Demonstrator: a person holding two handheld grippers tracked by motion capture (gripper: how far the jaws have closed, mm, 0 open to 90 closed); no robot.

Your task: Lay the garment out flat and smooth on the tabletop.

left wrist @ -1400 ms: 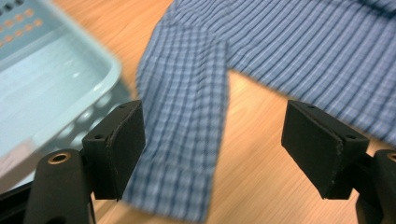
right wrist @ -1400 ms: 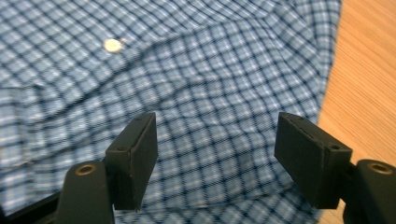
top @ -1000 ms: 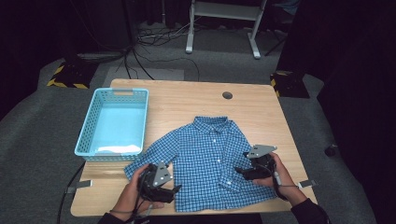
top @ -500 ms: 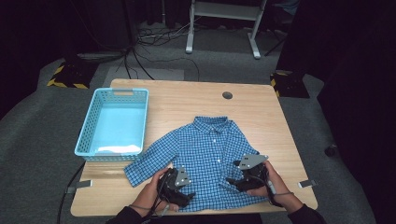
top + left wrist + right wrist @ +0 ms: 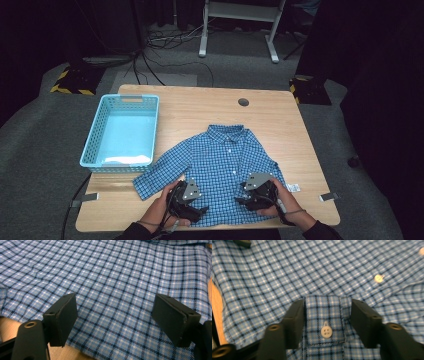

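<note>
One checked shirt (image 5: 220, 160) lies flat on the near half of the table (image 5: 280, 125), collar at twelve o'clock, hem at six, long axis running away from the person. One blue basket (image 5: 122, 131) sits at ten o'clock from it. Two grippers rest at the hem: the left gripper (image 5: 115, 315) gapes wide over cloth; the right gripper (image 5: 325, 315) has just been closing, its jaws flanking the buttoned shirt end (image 5: 325, 320).

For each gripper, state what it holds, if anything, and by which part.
The right gripper has just been closing its jaws around the buttoned cuff of the checked shirt, with a gap still visible on one side. The left gripper stands open over the fabric, holding nothing.
</note>
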